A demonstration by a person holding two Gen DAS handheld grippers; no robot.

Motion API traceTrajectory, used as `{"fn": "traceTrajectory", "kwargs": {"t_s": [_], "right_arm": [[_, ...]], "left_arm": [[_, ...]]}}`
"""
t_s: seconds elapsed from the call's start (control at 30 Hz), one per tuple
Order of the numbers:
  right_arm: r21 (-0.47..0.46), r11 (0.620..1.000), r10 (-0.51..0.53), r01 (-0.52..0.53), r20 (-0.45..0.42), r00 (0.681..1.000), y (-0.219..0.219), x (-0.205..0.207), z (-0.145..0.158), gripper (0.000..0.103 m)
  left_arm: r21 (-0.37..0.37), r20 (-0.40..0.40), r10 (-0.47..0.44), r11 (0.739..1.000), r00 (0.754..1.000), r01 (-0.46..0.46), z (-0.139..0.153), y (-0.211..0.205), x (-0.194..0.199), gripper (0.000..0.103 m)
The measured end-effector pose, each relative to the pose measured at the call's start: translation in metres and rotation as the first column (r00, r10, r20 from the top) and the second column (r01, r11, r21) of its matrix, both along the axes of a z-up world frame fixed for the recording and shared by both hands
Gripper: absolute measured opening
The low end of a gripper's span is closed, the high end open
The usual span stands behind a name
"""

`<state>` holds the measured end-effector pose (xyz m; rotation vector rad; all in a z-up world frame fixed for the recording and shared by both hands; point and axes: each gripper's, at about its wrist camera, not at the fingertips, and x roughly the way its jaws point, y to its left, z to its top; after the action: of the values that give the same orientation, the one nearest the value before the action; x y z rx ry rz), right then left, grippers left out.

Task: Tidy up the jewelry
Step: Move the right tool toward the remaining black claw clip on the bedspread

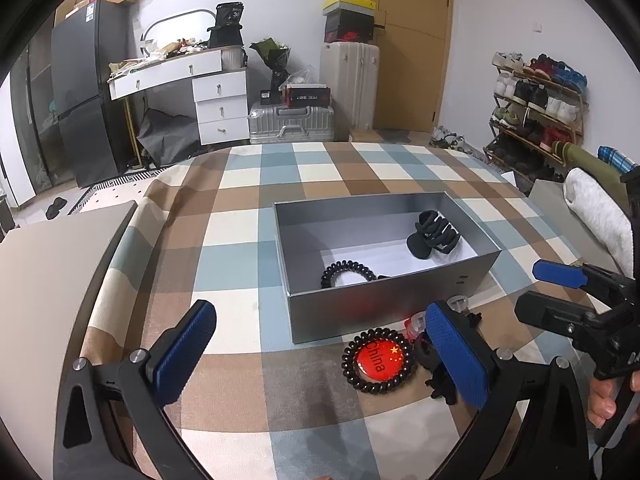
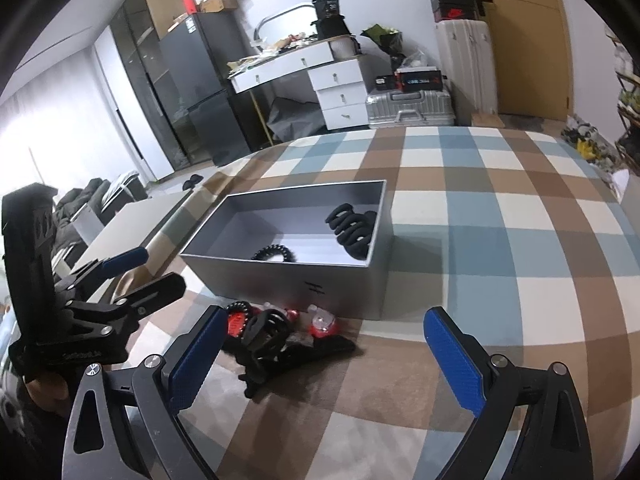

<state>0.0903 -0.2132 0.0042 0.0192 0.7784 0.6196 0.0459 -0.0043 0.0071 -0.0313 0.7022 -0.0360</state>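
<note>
both grippers, left gripper (image 1: 320,360) and right gripper (image 2: 320,364), gape wide, empty. grey open cardboard box (image 1: 400,304) holds a black claw clip (image 1: 434,232) and a black coil hair tie (image 1: 348,274). near it: second coil tie ringing a red round badge (image 1: 378,358), tangled black clips (image 2: 264,340). risk: snagging two at once; box wall blocks approach.

Box (image 1: 384,312): matt grey card. Checked cloth (image 1: 240,240): soft, woven. Badge (image 1: 379,357): glossy red. Gripper pads (image 2: 456,364): textured blue.
</note>
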Motion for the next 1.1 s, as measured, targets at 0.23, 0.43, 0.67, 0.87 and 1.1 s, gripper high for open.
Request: {"fn": "traceTrajectory", "kwargs": {"t_s": [0.23, 0.43, 0.67, 0.87, 1.1], "right_arm": [[-0.029, 0.998, 0.055, -0.056, -0.015, 0.998, 0.015, -0.006, -0.008, 0.099], [-0.065, 0.997, 0.041, -0.042, -0.02, 0.999, 0.015, -0.005, -0.013, 0.098], [-0.072, 0.997, -0.013, 0.009, -0.049, 0.999, 0.005, 0.002, -0.017, 0.098], [-0.102, 0.994, -0.037, 0.031, -0.064, 0.997, 0.003, 0.005, -0.022, 0.098], [-0.032, 0.998, 0.043, -0.045, -0.062, 0.997, 0.01, -0.004, -0.016, 0.098]], "left_arm": [[-0.018, -0.01, 0.028, 0.999, 1.0, -0.028, -0.001, 0.012, 0.0, 0.102], [-0.014, -0.016, 0.035, 0.999, 0.999, -0.036, -0.001, 0.014, 0.0, 0.102], [-0.003, -0.025, 0.025, 1.0, 0.999, -0.025, -0.002, 0.013, 0.0, 0.102], [0.02, -0.039, 0.015, 1.0, 0.999, -0.014, -0.006, 0.009, 0.001, 0.102], [0.035, -0.057, 0.011, 0.999, 0.998, -0.009, -0.01, 0.008, 0.003, 0.102]]}}
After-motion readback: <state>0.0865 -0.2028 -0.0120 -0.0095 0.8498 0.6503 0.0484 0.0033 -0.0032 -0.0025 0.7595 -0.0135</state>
